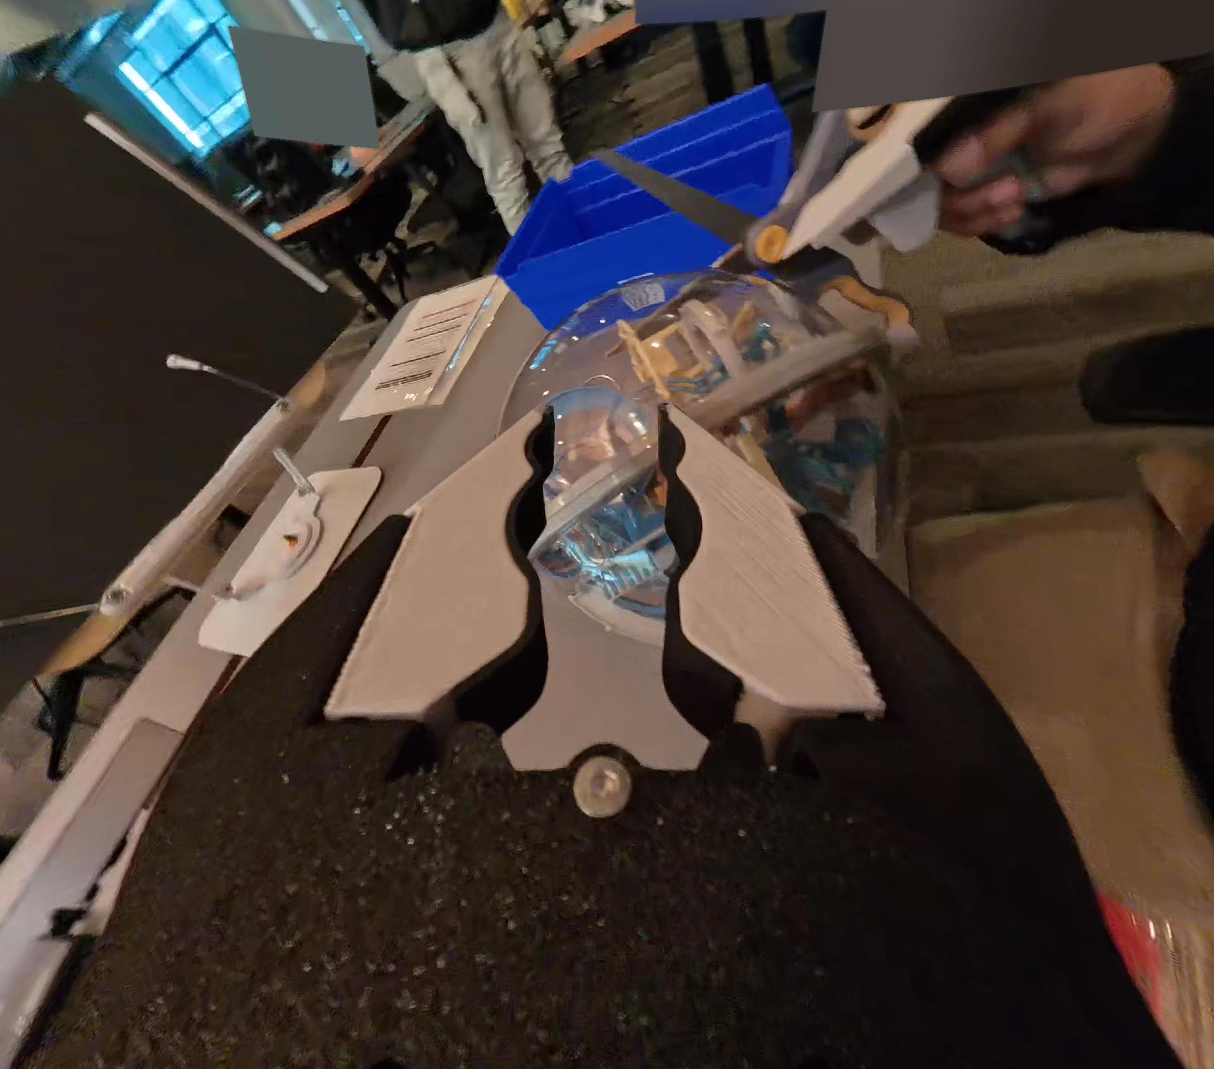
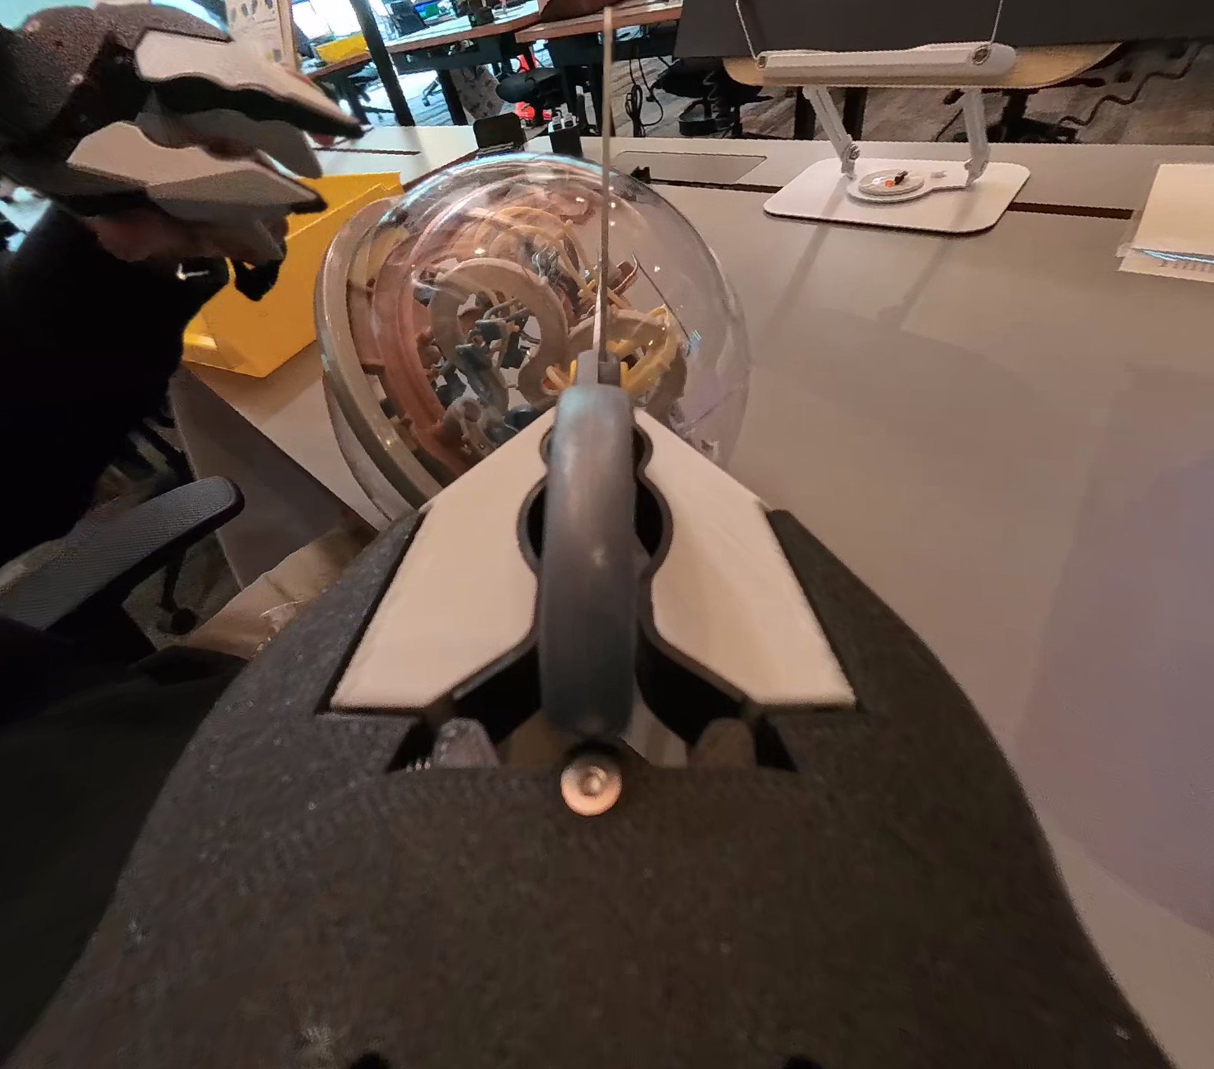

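Observation:
A clear plastic ball [image 2: 525, 315] with a maze of tan, brown and blue tracks inside rests on the grey table [image 2: 920, 446]. It also shows in the left wrist view [image 1: 709, 367]. My right gripper [image 2: 594, 413] is shut on the grey handle of a pair of scissors [image 2: 588, 545], whose thin blade points up in front of the ball. In the left wrist view this gripper [image 1: 854, 197] hovers above the ball's far side with the scissors [image 1: 676, 197]. My left gripper [image 1: 606, 413] is open and empty, with the ball just beyond its tips. In the right wrist view it [image 2: 338, 164] hangs above and left of the ball, apart from it.
A yellow bin [image 2: 282, 302] sits left of the ball and a blue bin [image 1: 591, 275] on its other side. A white lamp-like stand [image 2: 893, 197] and sheets of paper [image 1: 427, 354] lie on the table by a black board. An office chair [image 2: 118, 545] stands at the table's edge. A person stands behind. One gripper's finger ends stand about 15 cm off the other's.

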`<action>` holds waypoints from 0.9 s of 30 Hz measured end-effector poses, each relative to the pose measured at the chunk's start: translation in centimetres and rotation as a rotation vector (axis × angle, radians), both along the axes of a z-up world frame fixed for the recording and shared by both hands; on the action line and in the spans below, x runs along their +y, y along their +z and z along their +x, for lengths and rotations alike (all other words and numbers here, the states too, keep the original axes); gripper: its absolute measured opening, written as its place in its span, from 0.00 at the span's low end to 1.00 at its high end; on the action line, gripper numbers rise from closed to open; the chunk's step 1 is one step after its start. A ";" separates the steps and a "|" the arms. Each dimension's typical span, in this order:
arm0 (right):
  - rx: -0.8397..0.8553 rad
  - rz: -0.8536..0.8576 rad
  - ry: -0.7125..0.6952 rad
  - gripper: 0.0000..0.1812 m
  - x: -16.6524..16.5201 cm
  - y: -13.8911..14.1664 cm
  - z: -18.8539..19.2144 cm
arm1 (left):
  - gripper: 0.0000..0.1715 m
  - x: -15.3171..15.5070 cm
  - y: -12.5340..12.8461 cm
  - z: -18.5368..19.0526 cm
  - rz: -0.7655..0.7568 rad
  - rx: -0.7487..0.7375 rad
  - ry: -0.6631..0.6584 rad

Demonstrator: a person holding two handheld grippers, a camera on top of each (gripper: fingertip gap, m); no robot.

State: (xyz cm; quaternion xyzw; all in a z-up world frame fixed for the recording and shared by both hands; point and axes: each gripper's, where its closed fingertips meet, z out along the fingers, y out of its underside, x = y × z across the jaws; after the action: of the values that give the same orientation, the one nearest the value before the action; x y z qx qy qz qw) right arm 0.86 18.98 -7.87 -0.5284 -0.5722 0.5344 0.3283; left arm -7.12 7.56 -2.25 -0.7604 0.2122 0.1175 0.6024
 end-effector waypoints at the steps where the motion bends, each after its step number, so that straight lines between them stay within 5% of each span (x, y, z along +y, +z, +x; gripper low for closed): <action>1: -0.001 -0.006 0.006 0.08 0.0 0.0 0.0 | 0.17 -0.4 -0.1 0.5 -0.031 0.023 -0.035; 7: 0.001 -0.025 0.040 0.08 -0.6 0.2 -0.3 | 0.18 -0.8 -2.8 1.8 -0.258 0.119 -0.162; 27: -0.114 0.103 0.203 0.08 0.2 2.0 -1.1 | 0.04 -0.6 -3.5 7.3 -0.315 0.221 -0.486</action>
State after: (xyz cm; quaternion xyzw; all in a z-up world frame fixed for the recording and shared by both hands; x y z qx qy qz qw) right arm -0.27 19.14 -5.85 -0.4797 -0.6671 0.5040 0.2662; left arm 0.21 6.95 -5.76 -0.7541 0.4676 0.0176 0.4609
